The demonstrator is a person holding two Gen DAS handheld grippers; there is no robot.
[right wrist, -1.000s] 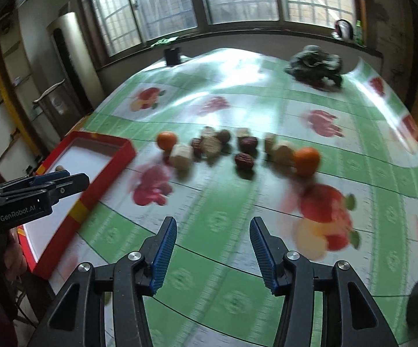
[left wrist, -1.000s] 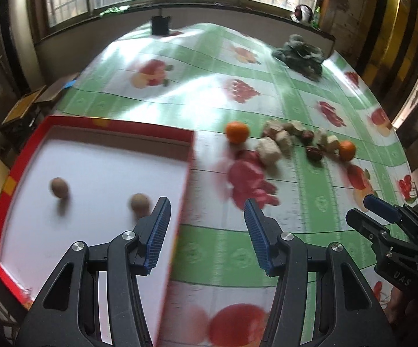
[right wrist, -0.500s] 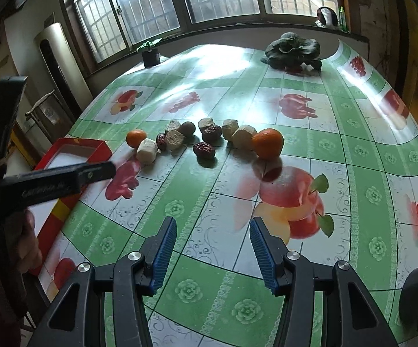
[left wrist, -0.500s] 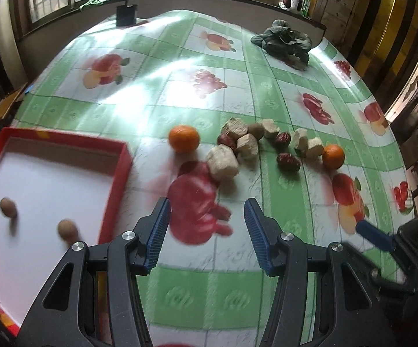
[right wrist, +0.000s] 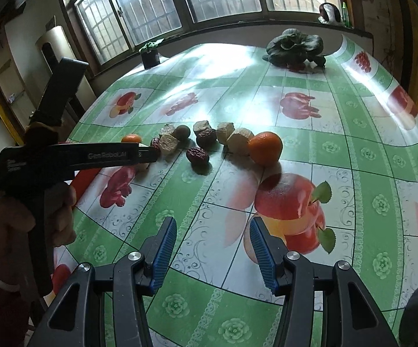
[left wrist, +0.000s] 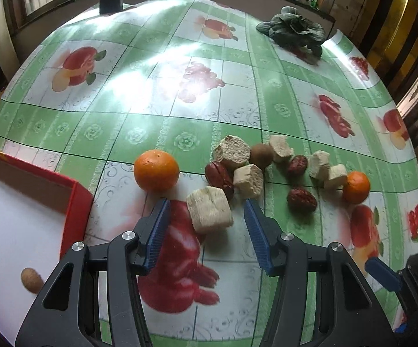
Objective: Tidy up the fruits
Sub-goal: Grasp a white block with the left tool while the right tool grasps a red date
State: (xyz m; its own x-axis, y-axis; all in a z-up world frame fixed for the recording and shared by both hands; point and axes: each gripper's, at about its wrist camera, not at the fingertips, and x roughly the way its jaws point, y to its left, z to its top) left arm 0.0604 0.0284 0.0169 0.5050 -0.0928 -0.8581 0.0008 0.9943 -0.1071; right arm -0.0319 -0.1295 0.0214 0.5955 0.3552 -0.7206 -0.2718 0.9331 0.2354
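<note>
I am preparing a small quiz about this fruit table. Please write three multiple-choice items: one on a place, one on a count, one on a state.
1. Where is the pale cube nearest the camera in the left wrist view?
A. inside the red tray
B. on the tablecloth, just ahead of the left tongs
C. on top of an orange

2. How many oranges lie on the table?
A. one
B. two
C. four

3. What do the right tongs hold?
A. nothing, they are open
B. a red date
C. an orange

Answers:
1 B: the pale cube sits just beyond the tips of the left tongs, outside the red tray.
2 B: one orange at the left end of the row, another at the right.
3 A: the right tongs stand apart over bare tablecloth.
</note>
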